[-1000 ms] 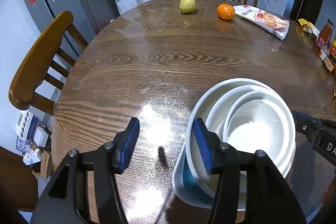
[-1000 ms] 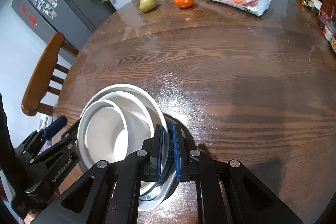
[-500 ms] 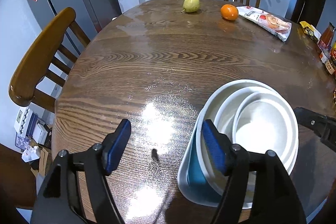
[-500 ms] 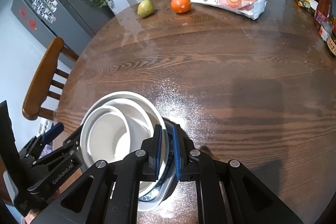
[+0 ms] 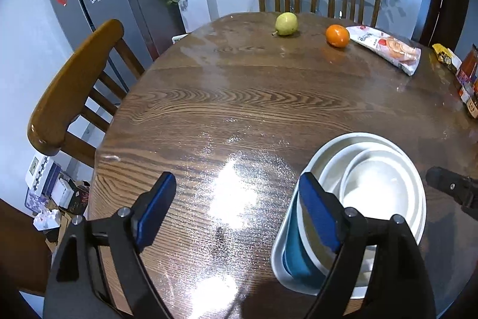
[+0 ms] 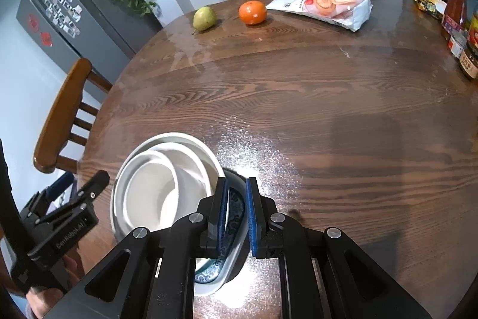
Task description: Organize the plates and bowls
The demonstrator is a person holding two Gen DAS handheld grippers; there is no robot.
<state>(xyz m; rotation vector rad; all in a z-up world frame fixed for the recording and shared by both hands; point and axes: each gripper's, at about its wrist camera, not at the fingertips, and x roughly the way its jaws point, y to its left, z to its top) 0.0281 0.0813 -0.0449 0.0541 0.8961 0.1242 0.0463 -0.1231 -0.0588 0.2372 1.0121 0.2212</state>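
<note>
Near edge of counter [image 5: 227,97]: stack of nested dishes, resting on the round wooden top.
Stack base: blue-patterned plate [image 6: 236,217], white on the underside, tilted up at its near side.
Stack middle: large white bowl [image 6: 191,145] seated on the plate.
Stack top: small white bowl [image 5: 379,187] nested inside the large one, offset toward one side.
Right gripper [image 6: 236,214]: jaws closed nearly all the way, pinching the rim of the blue-patterned plate between the blue pads.
Left gripper [image 5: 236,208]: jaws opening, spread wide; only bare wood lies between them. Its right-hand pad sits in front of the stack's edge; contact cannot be judged.
Far side of counter: pear [image 5: 286,23], orange [image 5: 337,35] and snack bag [image 5: 388,48], well apart from the stack.
Right edge of counter: jars and bottles [image 6: 460,29].
</note>
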